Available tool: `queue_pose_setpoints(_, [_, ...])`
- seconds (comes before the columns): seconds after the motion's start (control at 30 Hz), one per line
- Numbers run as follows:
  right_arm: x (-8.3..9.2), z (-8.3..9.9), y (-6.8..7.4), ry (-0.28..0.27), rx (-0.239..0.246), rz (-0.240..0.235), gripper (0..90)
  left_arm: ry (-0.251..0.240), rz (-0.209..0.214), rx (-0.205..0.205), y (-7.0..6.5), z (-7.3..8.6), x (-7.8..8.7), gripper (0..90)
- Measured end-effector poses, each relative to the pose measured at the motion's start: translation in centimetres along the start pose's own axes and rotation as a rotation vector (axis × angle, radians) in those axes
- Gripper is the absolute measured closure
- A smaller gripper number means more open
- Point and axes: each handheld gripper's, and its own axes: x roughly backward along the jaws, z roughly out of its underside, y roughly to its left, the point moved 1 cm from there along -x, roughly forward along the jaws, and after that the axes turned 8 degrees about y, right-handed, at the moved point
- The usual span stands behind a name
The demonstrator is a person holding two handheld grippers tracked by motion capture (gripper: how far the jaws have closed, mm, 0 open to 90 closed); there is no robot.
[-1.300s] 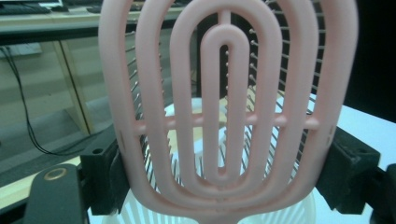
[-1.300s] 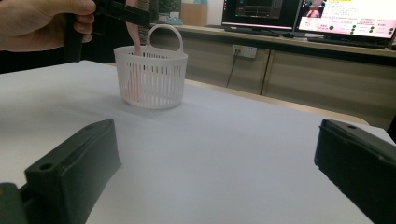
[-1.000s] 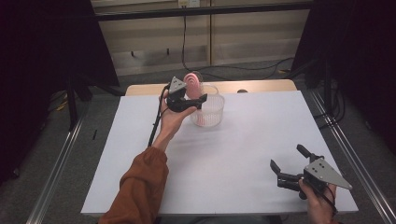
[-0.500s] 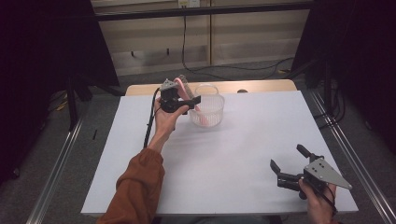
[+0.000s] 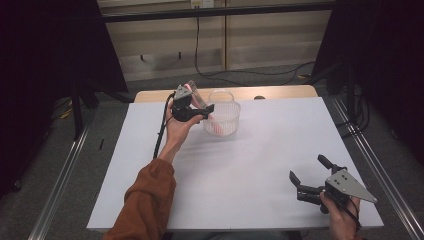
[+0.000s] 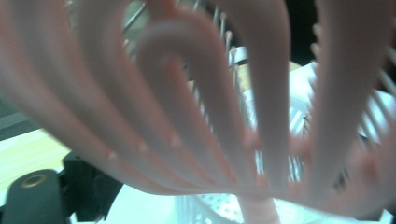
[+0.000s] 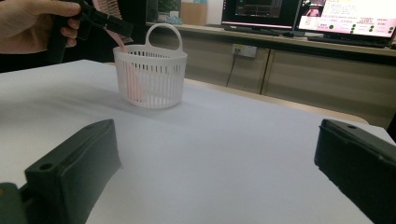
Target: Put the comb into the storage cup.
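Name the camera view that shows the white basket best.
The right gripper view: the white basket stands whole, handle up, slats sharp, on the table. The high view shows it small from above. The left gripper view catches blurred slats behind a pink comb.

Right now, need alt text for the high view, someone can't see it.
The left gripper lowers a pink comb handle-first into a white basket at the far side of a white table. The right gripper rests open near the front right corner.

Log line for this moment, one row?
left gripper: over basket, jaws just opening | pink comb: leaning inside basket | right gripper: open, empty, near table edge
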Motion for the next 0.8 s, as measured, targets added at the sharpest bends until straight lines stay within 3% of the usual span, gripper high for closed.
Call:
queue_pose_setpoints(0.23, [-0.02, -0.01, 0.02, -0.001, 0.001, -0.002, 0.0, -0.004, -0.007, 0.008, -0.35, -0.12, -0.02, 7.8])
queue_pose_setpoints(0.6, [0.01, -0.01, 0.00, -0.001, -0.001, -0.002, 0.0, -0.033, -0.004, -0.023, -0.31, -0.08, -0.79, 5.3])
queue_pose_setpoints(0.8, [0.01, 0.00, -0.01, -0.001, 0.001, -0.002, 0.0, -0.014, -0.006, -0.038, -0.15, -0.09, -0.23, 4.3])
